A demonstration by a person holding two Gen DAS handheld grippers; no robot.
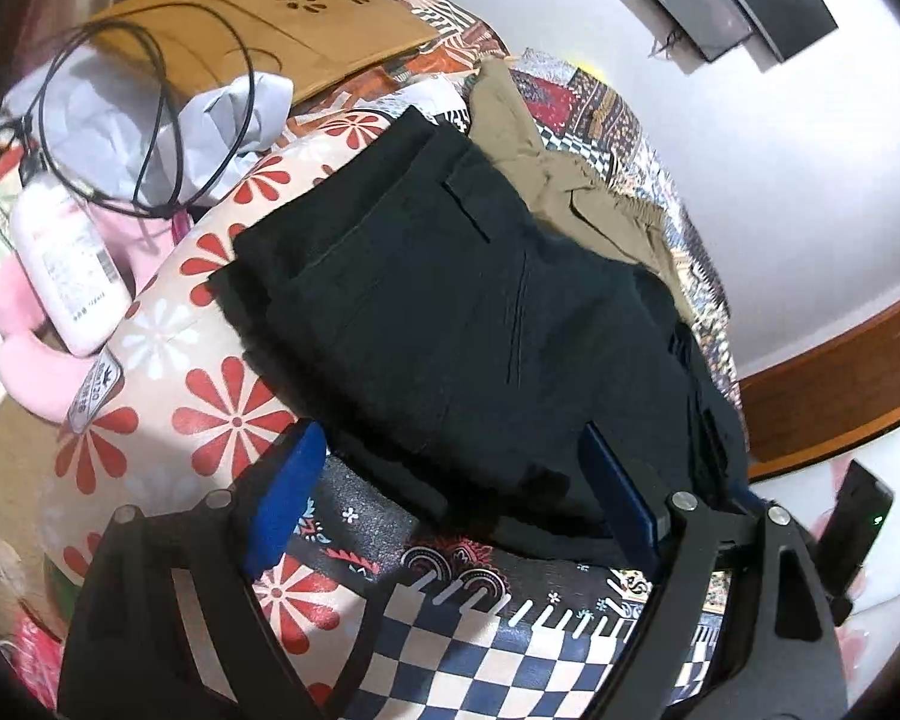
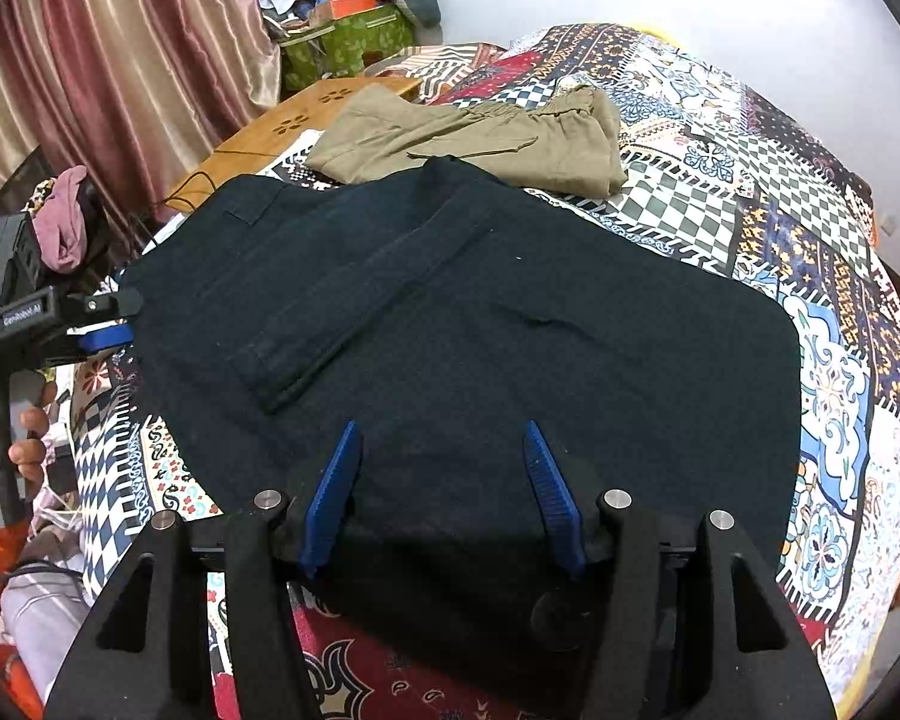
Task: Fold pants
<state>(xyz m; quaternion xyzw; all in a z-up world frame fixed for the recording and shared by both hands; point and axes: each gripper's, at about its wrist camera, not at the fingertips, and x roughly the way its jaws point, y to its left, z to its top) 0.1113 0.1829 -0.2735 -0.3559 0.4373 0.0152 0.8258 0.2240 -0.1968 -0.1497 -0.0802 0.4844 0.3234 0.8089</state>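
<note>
Dark navy pants (image 2: 480,324) lie folded on the patterned bedspread (image 2: 750,192); one leg end is laid over the wider part. They also show in the left wrist view (image 1: 450,312). My left gripper (image 1: 450,438) is open, its blue fingers (image 1: 288,492) spread at the pants' near edge, holding nothing. It also shows in the right wrist view (image 2: 108,330) at the pants' left edge. My right gripper (image 2: 441,432) is open just over the pants' near edge, empty.
Folded khaki pants (image 2: 480,138) lie behind the dark ones. A floral pillow (image 1: 210,408), white bottle (image 1: 66,264), black cable (image 1: 150,120) and wooden lap table (image 1: 282,24) sit to the left. Curtains (image 2: 120,60) and a green box (image 2: 354,42) stand at the back.
</note>
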